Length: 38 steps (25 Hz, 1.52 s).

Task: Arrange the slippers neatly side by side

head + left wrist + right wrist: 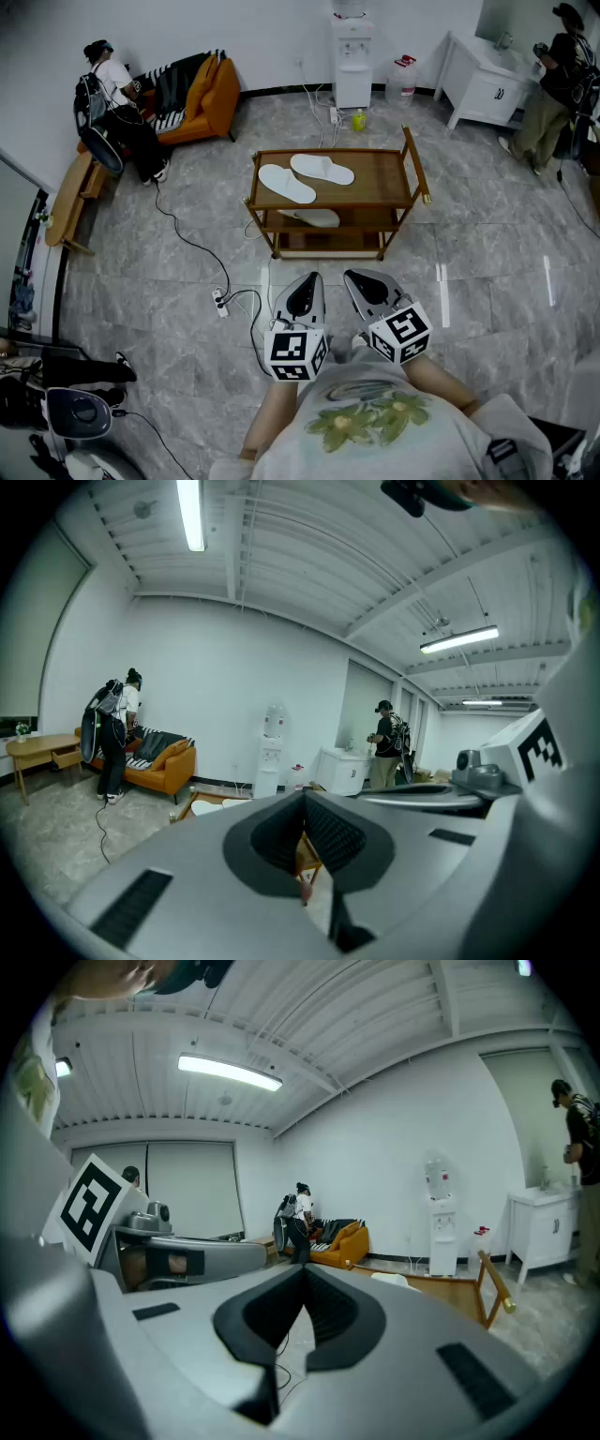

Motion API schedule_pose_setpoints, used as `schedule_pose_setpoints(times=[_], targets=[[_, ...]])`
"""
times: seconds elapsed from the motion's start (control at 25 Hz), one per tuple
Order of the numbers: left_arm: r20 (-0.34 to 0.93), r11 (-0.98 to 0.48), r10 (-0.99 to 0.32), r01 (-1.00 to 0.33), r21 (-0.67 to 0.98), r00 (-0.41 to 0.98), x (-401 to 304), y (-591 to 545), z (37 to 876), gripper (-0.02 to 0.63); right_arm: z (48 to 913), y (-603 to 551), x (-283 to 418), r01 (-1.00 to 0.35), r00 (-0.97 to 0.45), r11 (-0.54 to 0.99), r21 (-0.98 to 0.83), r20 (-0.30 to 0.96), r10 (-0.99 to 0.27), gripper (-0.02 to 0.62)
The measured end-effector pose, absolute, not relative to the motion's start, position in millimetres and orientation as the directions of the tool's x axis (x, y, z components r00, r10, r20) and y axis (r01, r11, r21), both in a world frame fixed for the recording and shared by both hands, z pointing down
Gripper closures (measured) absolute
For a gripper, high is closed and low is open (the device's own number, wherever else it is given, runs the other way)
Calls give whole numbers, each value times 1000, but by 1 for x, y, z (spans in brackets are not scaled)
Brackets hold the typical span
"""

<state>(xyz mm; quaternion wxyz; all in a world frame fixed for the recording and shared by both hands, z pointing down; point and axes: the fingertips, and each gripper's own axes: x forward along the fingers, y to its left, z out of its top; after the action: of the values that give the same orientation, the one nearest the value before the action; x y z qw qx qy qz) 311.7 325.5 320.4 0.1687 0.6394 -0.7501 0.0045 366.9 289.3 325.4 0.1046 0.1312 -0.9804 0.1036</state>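
Note:
Two white slippers [286,183] [322,169] lie at an angle to each other on the top shelf of a wooden cart [389,178]. A third white slipper [314,217] rests on the shelf below. My left gripper [312,279] and right gripper [355,277] hang close to my body over the floor, short of the cart's front, tips pointing toward it. Both are shut with nothing between the jaws. In the left gripper view the left gripper [304,803] has its pads meeting, and the right gripper [305,1279] shows the same in its own view.
A power strip with a black cable [220,300] lies on the tiled floor left of the grippers. An orange sofa [208,94] with a person [112,89] beside it, a water dispenser [352,61], a white cabinet [483,84] and another person [558,84] line the far wall.

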Motion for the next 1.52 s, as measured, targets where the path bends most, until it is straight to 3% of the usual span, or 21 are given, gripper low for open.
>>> schedule_pose_setpoints(times=[0.72,1.52], targets=[[274,110,-961,-966,235,-43,251,346,347,591,349,308,319,-390,-908,905,-169,233,-348,589],[377,122,-926,-961,249,-20,197,250,386,591,387,211,252,-313,-918,925,-215,317,-237,589]])
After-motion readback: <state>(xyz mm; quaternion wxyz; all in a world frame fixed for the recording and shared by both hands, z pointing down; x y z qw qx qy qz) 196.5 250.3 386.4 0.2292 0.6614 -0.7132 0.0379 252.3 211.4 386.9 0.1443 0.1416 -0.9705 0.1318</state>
